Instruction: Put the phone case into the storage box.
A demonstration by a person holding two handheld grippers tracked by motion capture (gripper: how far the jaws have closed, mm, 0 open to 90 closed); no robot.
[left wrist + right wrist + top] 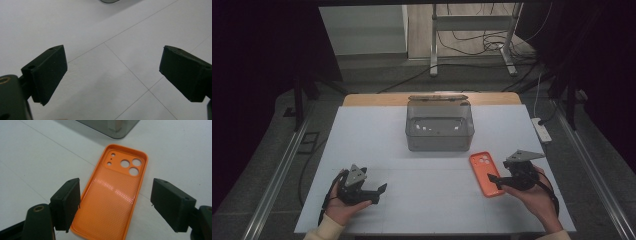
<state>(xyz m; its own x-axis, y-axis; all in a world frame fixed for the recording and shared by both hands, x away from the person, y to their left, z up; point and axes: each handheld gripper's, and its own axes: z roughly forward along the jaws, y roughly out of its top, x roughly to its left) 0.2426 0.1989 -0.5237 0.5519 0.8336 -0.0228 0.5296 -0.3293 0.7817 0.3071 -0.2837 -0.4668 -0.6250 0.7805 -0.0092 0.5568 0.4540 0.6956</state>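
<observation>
Orange silicone phone case (486, 174) lies flat on the white counter (427, 200), inner side up, camera cutouts at the far end, toward the box. It sits at the right side of the counter, just in front of the front right corner of the clear grey plastic box (439, 129) and apart from it.

Right tongs (495, 181) are in the person's right hand (536, 194), tips over the near right edge of the case in the high view. In the right gripper view (115, 205) the jaws stand wide, one on each long side of the case, pads clear of both edges. No contact visible, nothing gripped. The case stays on the counter surface, not lifted.

Left tongs (381, 192) are in the left hand (343, 202) at the near left of the counter, well apart from the case and the box, pointing right. Left gripper view (113, 75): jaws wide, bare white counter with thin seam lines between them, nothing held.

The box is at the middle far part of the counter, lid hinged up at the back, a few small pale items inside, too small to identify. Its corner shows at the top edge of the right gripper view (112, 127).
</observation>
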